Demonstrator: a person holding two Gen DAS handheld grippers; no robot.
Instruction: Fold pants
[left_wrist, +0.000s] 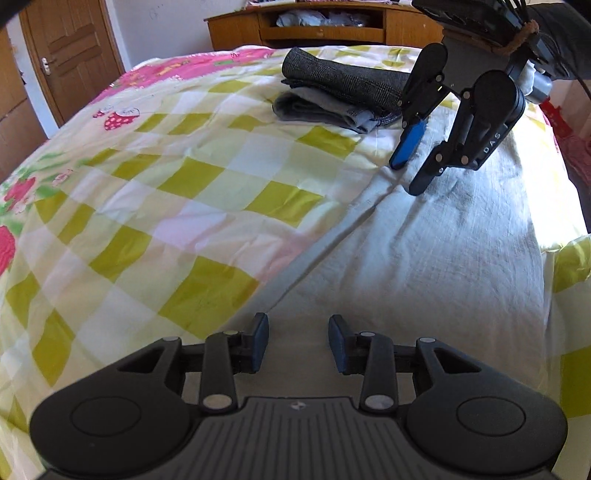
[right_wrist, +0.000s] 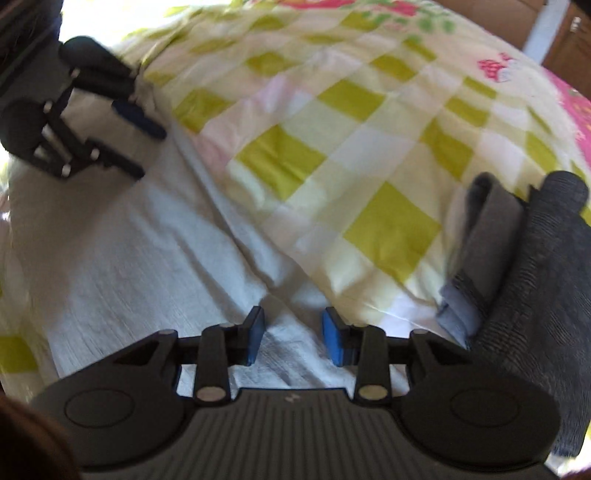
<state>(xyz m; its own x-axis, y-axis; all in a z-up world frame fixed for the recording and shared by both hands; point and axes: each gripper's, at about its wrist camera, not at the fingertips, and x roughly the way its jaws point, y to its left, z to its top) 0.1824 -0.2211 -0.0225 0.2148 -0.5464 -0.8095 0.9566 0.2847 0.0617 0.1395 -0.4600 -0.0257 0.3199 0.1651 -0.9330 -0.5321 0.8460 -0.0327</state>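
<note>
White pants (left_wrist: 424, 251) lie flat on the bed, folded lengthwise into a long strip; they also show in the right wrist view (right_wrist: 147, 251). My left gripper (left_wrist: 297, 341) is open and empty just above the near end of the pants. My right gripper (left_wrist: 404, 175) is open with its tips down at the far end of the pants; in its own view (right_wrist: 293, 338) the jaws stand apart over the white cloth. The left gripper also shows in the right wrist view (right_wrist: 147, 151).
A stack of folded grey and dark garments (left_wrist: 340, 92) lies on the checked bedsheet (left_wrist: 166, 184) beyond the pants; it also shows in the right wrist view (right_wrist: 524, 266). A wooden desk (left_wrist: 314, 26) and a door (left_wrist: 70, 55) stand behind the bed.
</note>
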